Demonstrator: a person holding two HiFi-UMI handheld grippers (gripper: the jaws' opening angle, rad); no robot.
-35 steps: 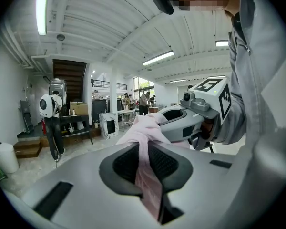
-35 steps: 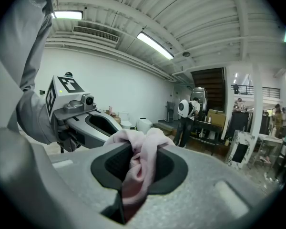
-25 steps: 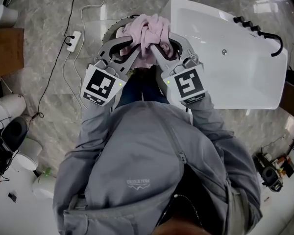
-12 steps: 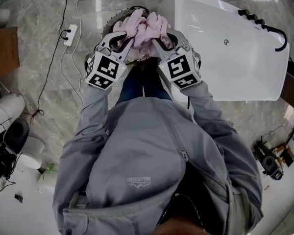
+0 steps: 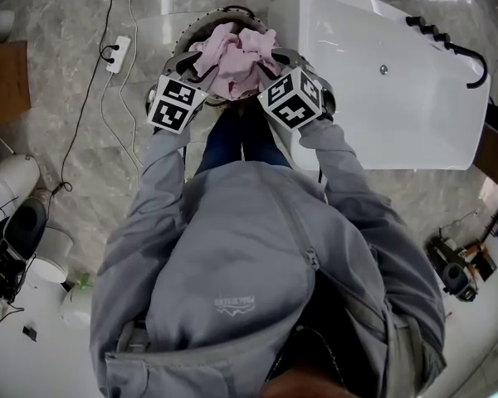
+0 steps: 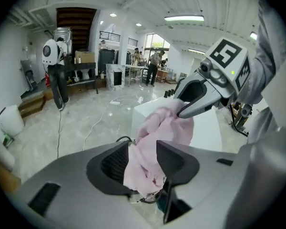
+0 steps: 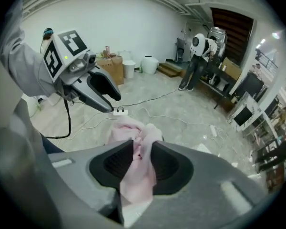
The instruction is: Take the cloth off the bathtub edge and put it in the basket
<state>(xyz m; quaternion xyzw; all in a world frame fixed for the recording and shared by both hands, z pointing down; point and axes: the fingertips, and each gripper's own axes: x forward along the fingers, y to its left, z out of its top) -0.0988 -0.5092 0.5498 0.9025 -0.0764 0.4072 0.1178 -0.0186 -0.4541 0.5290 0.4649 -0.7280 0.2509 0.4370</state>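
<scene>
Progress check, working outward from the body. Holding the pink cloth [image 5: 232,60] bunched between both claws, low over the mouth of the round basket [image 5: 206,21]. Pinching it firmly with the right claw [image 5: 267,60], pads pressing into the folds. Easing off with the left claw [image 5: 201,58], having just been opening its jaws, with fabric lying between them but apparently not squeezed. Judging the job nearly done: lifting off the white bathtub [image 5: 382,114] finished, letting go into the basket remaining. Getting the layout only from the head view, with the basket sitting just beside the tub's corner. Reading how each pad meets the fabric only in the two gripper views. Catching, farther out in those gripper views, the long hall and a dark staircase [image 6: 76,20], absent from the steep head view.
</scene>
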